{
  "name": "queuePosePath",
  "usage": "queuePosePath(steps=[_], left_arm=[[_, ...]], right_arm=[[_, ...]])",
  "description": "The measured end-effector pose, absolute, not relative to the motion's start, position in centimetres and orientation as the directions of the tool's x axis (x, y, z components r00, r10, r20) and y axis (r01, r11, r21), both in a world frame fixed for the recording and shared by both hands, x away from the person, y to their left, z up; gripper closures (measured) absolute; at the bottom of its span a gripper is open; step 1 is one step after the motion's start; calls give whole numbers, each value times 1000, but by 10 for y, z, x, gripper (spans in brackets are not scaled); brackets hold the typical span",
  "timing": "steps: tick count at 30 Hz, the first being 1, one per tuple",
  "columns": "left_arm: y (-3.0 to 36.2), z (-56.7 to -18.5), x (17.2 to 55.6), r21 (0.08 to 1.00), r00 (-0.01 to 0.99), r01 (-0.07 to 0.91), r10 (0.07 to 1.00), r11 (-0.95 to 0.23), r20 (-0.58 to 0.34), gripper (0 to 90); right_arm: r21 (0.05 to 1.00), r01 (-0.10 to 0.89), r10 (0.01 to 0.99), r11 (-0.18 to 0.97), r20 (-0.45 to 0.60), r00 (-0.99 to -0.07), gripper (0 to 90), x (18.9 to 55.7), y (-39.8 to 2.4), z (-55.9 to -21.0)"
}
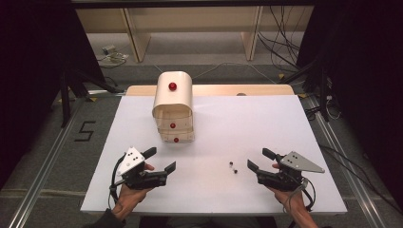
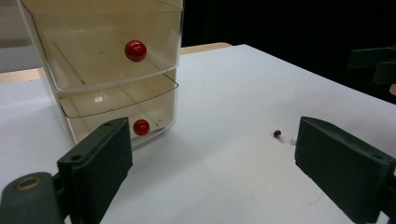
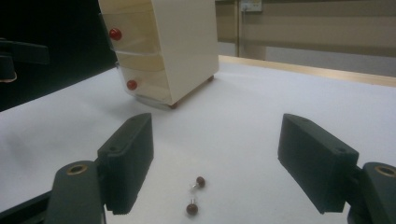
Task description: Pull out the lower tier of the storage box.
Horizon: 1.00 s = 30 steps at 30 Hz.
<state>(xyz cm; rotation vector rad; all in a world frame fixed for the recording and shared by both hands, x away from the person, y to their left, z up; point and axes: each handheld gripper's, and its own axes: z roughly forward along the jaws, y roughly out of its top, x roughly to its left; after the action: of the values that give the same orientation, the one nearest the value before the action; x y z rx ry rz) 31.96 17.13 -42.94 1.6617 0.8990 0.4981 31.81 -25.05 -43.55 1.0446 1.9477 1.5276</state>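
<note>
Two grippers are hovering low over the near half of the white table (image 1: 285,123), each held in a hand entering from the bottom edge. Left gripper (image 1: 161,160) is pointing right and slightly away, jaws standing wide with nothing between them; its forearm is cut off at the frame edge. Ahead of it, the cream drawer box (image 1: 173,107) is sitting at the table's far side, red knobs (image 2: 135,50) facing the person; its top is cropped in the left gripper view. Two small dark studs (image 3: 196,193) are lying on the table near the right gripper (image 1: 257,159), just before its jaws, too tiny to make out. Right gripper is pointing left, jaws spread wide, empty; wrist partly cut off.
</note>
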Motion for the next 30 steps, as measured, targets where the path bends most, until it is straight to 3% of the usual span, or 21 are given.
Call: queuePosePath(steps=[23,30], left_arm=[[160,-438,337,957,540,277,838,-85,-82,192],[148,-443,343,948,528,286,849,-138,-36,217]], right_arm=[[956,268,793,122,69,-605,277,319,-248,-436],[957,265,786,121,71,-614,281,319,-248,-436]])
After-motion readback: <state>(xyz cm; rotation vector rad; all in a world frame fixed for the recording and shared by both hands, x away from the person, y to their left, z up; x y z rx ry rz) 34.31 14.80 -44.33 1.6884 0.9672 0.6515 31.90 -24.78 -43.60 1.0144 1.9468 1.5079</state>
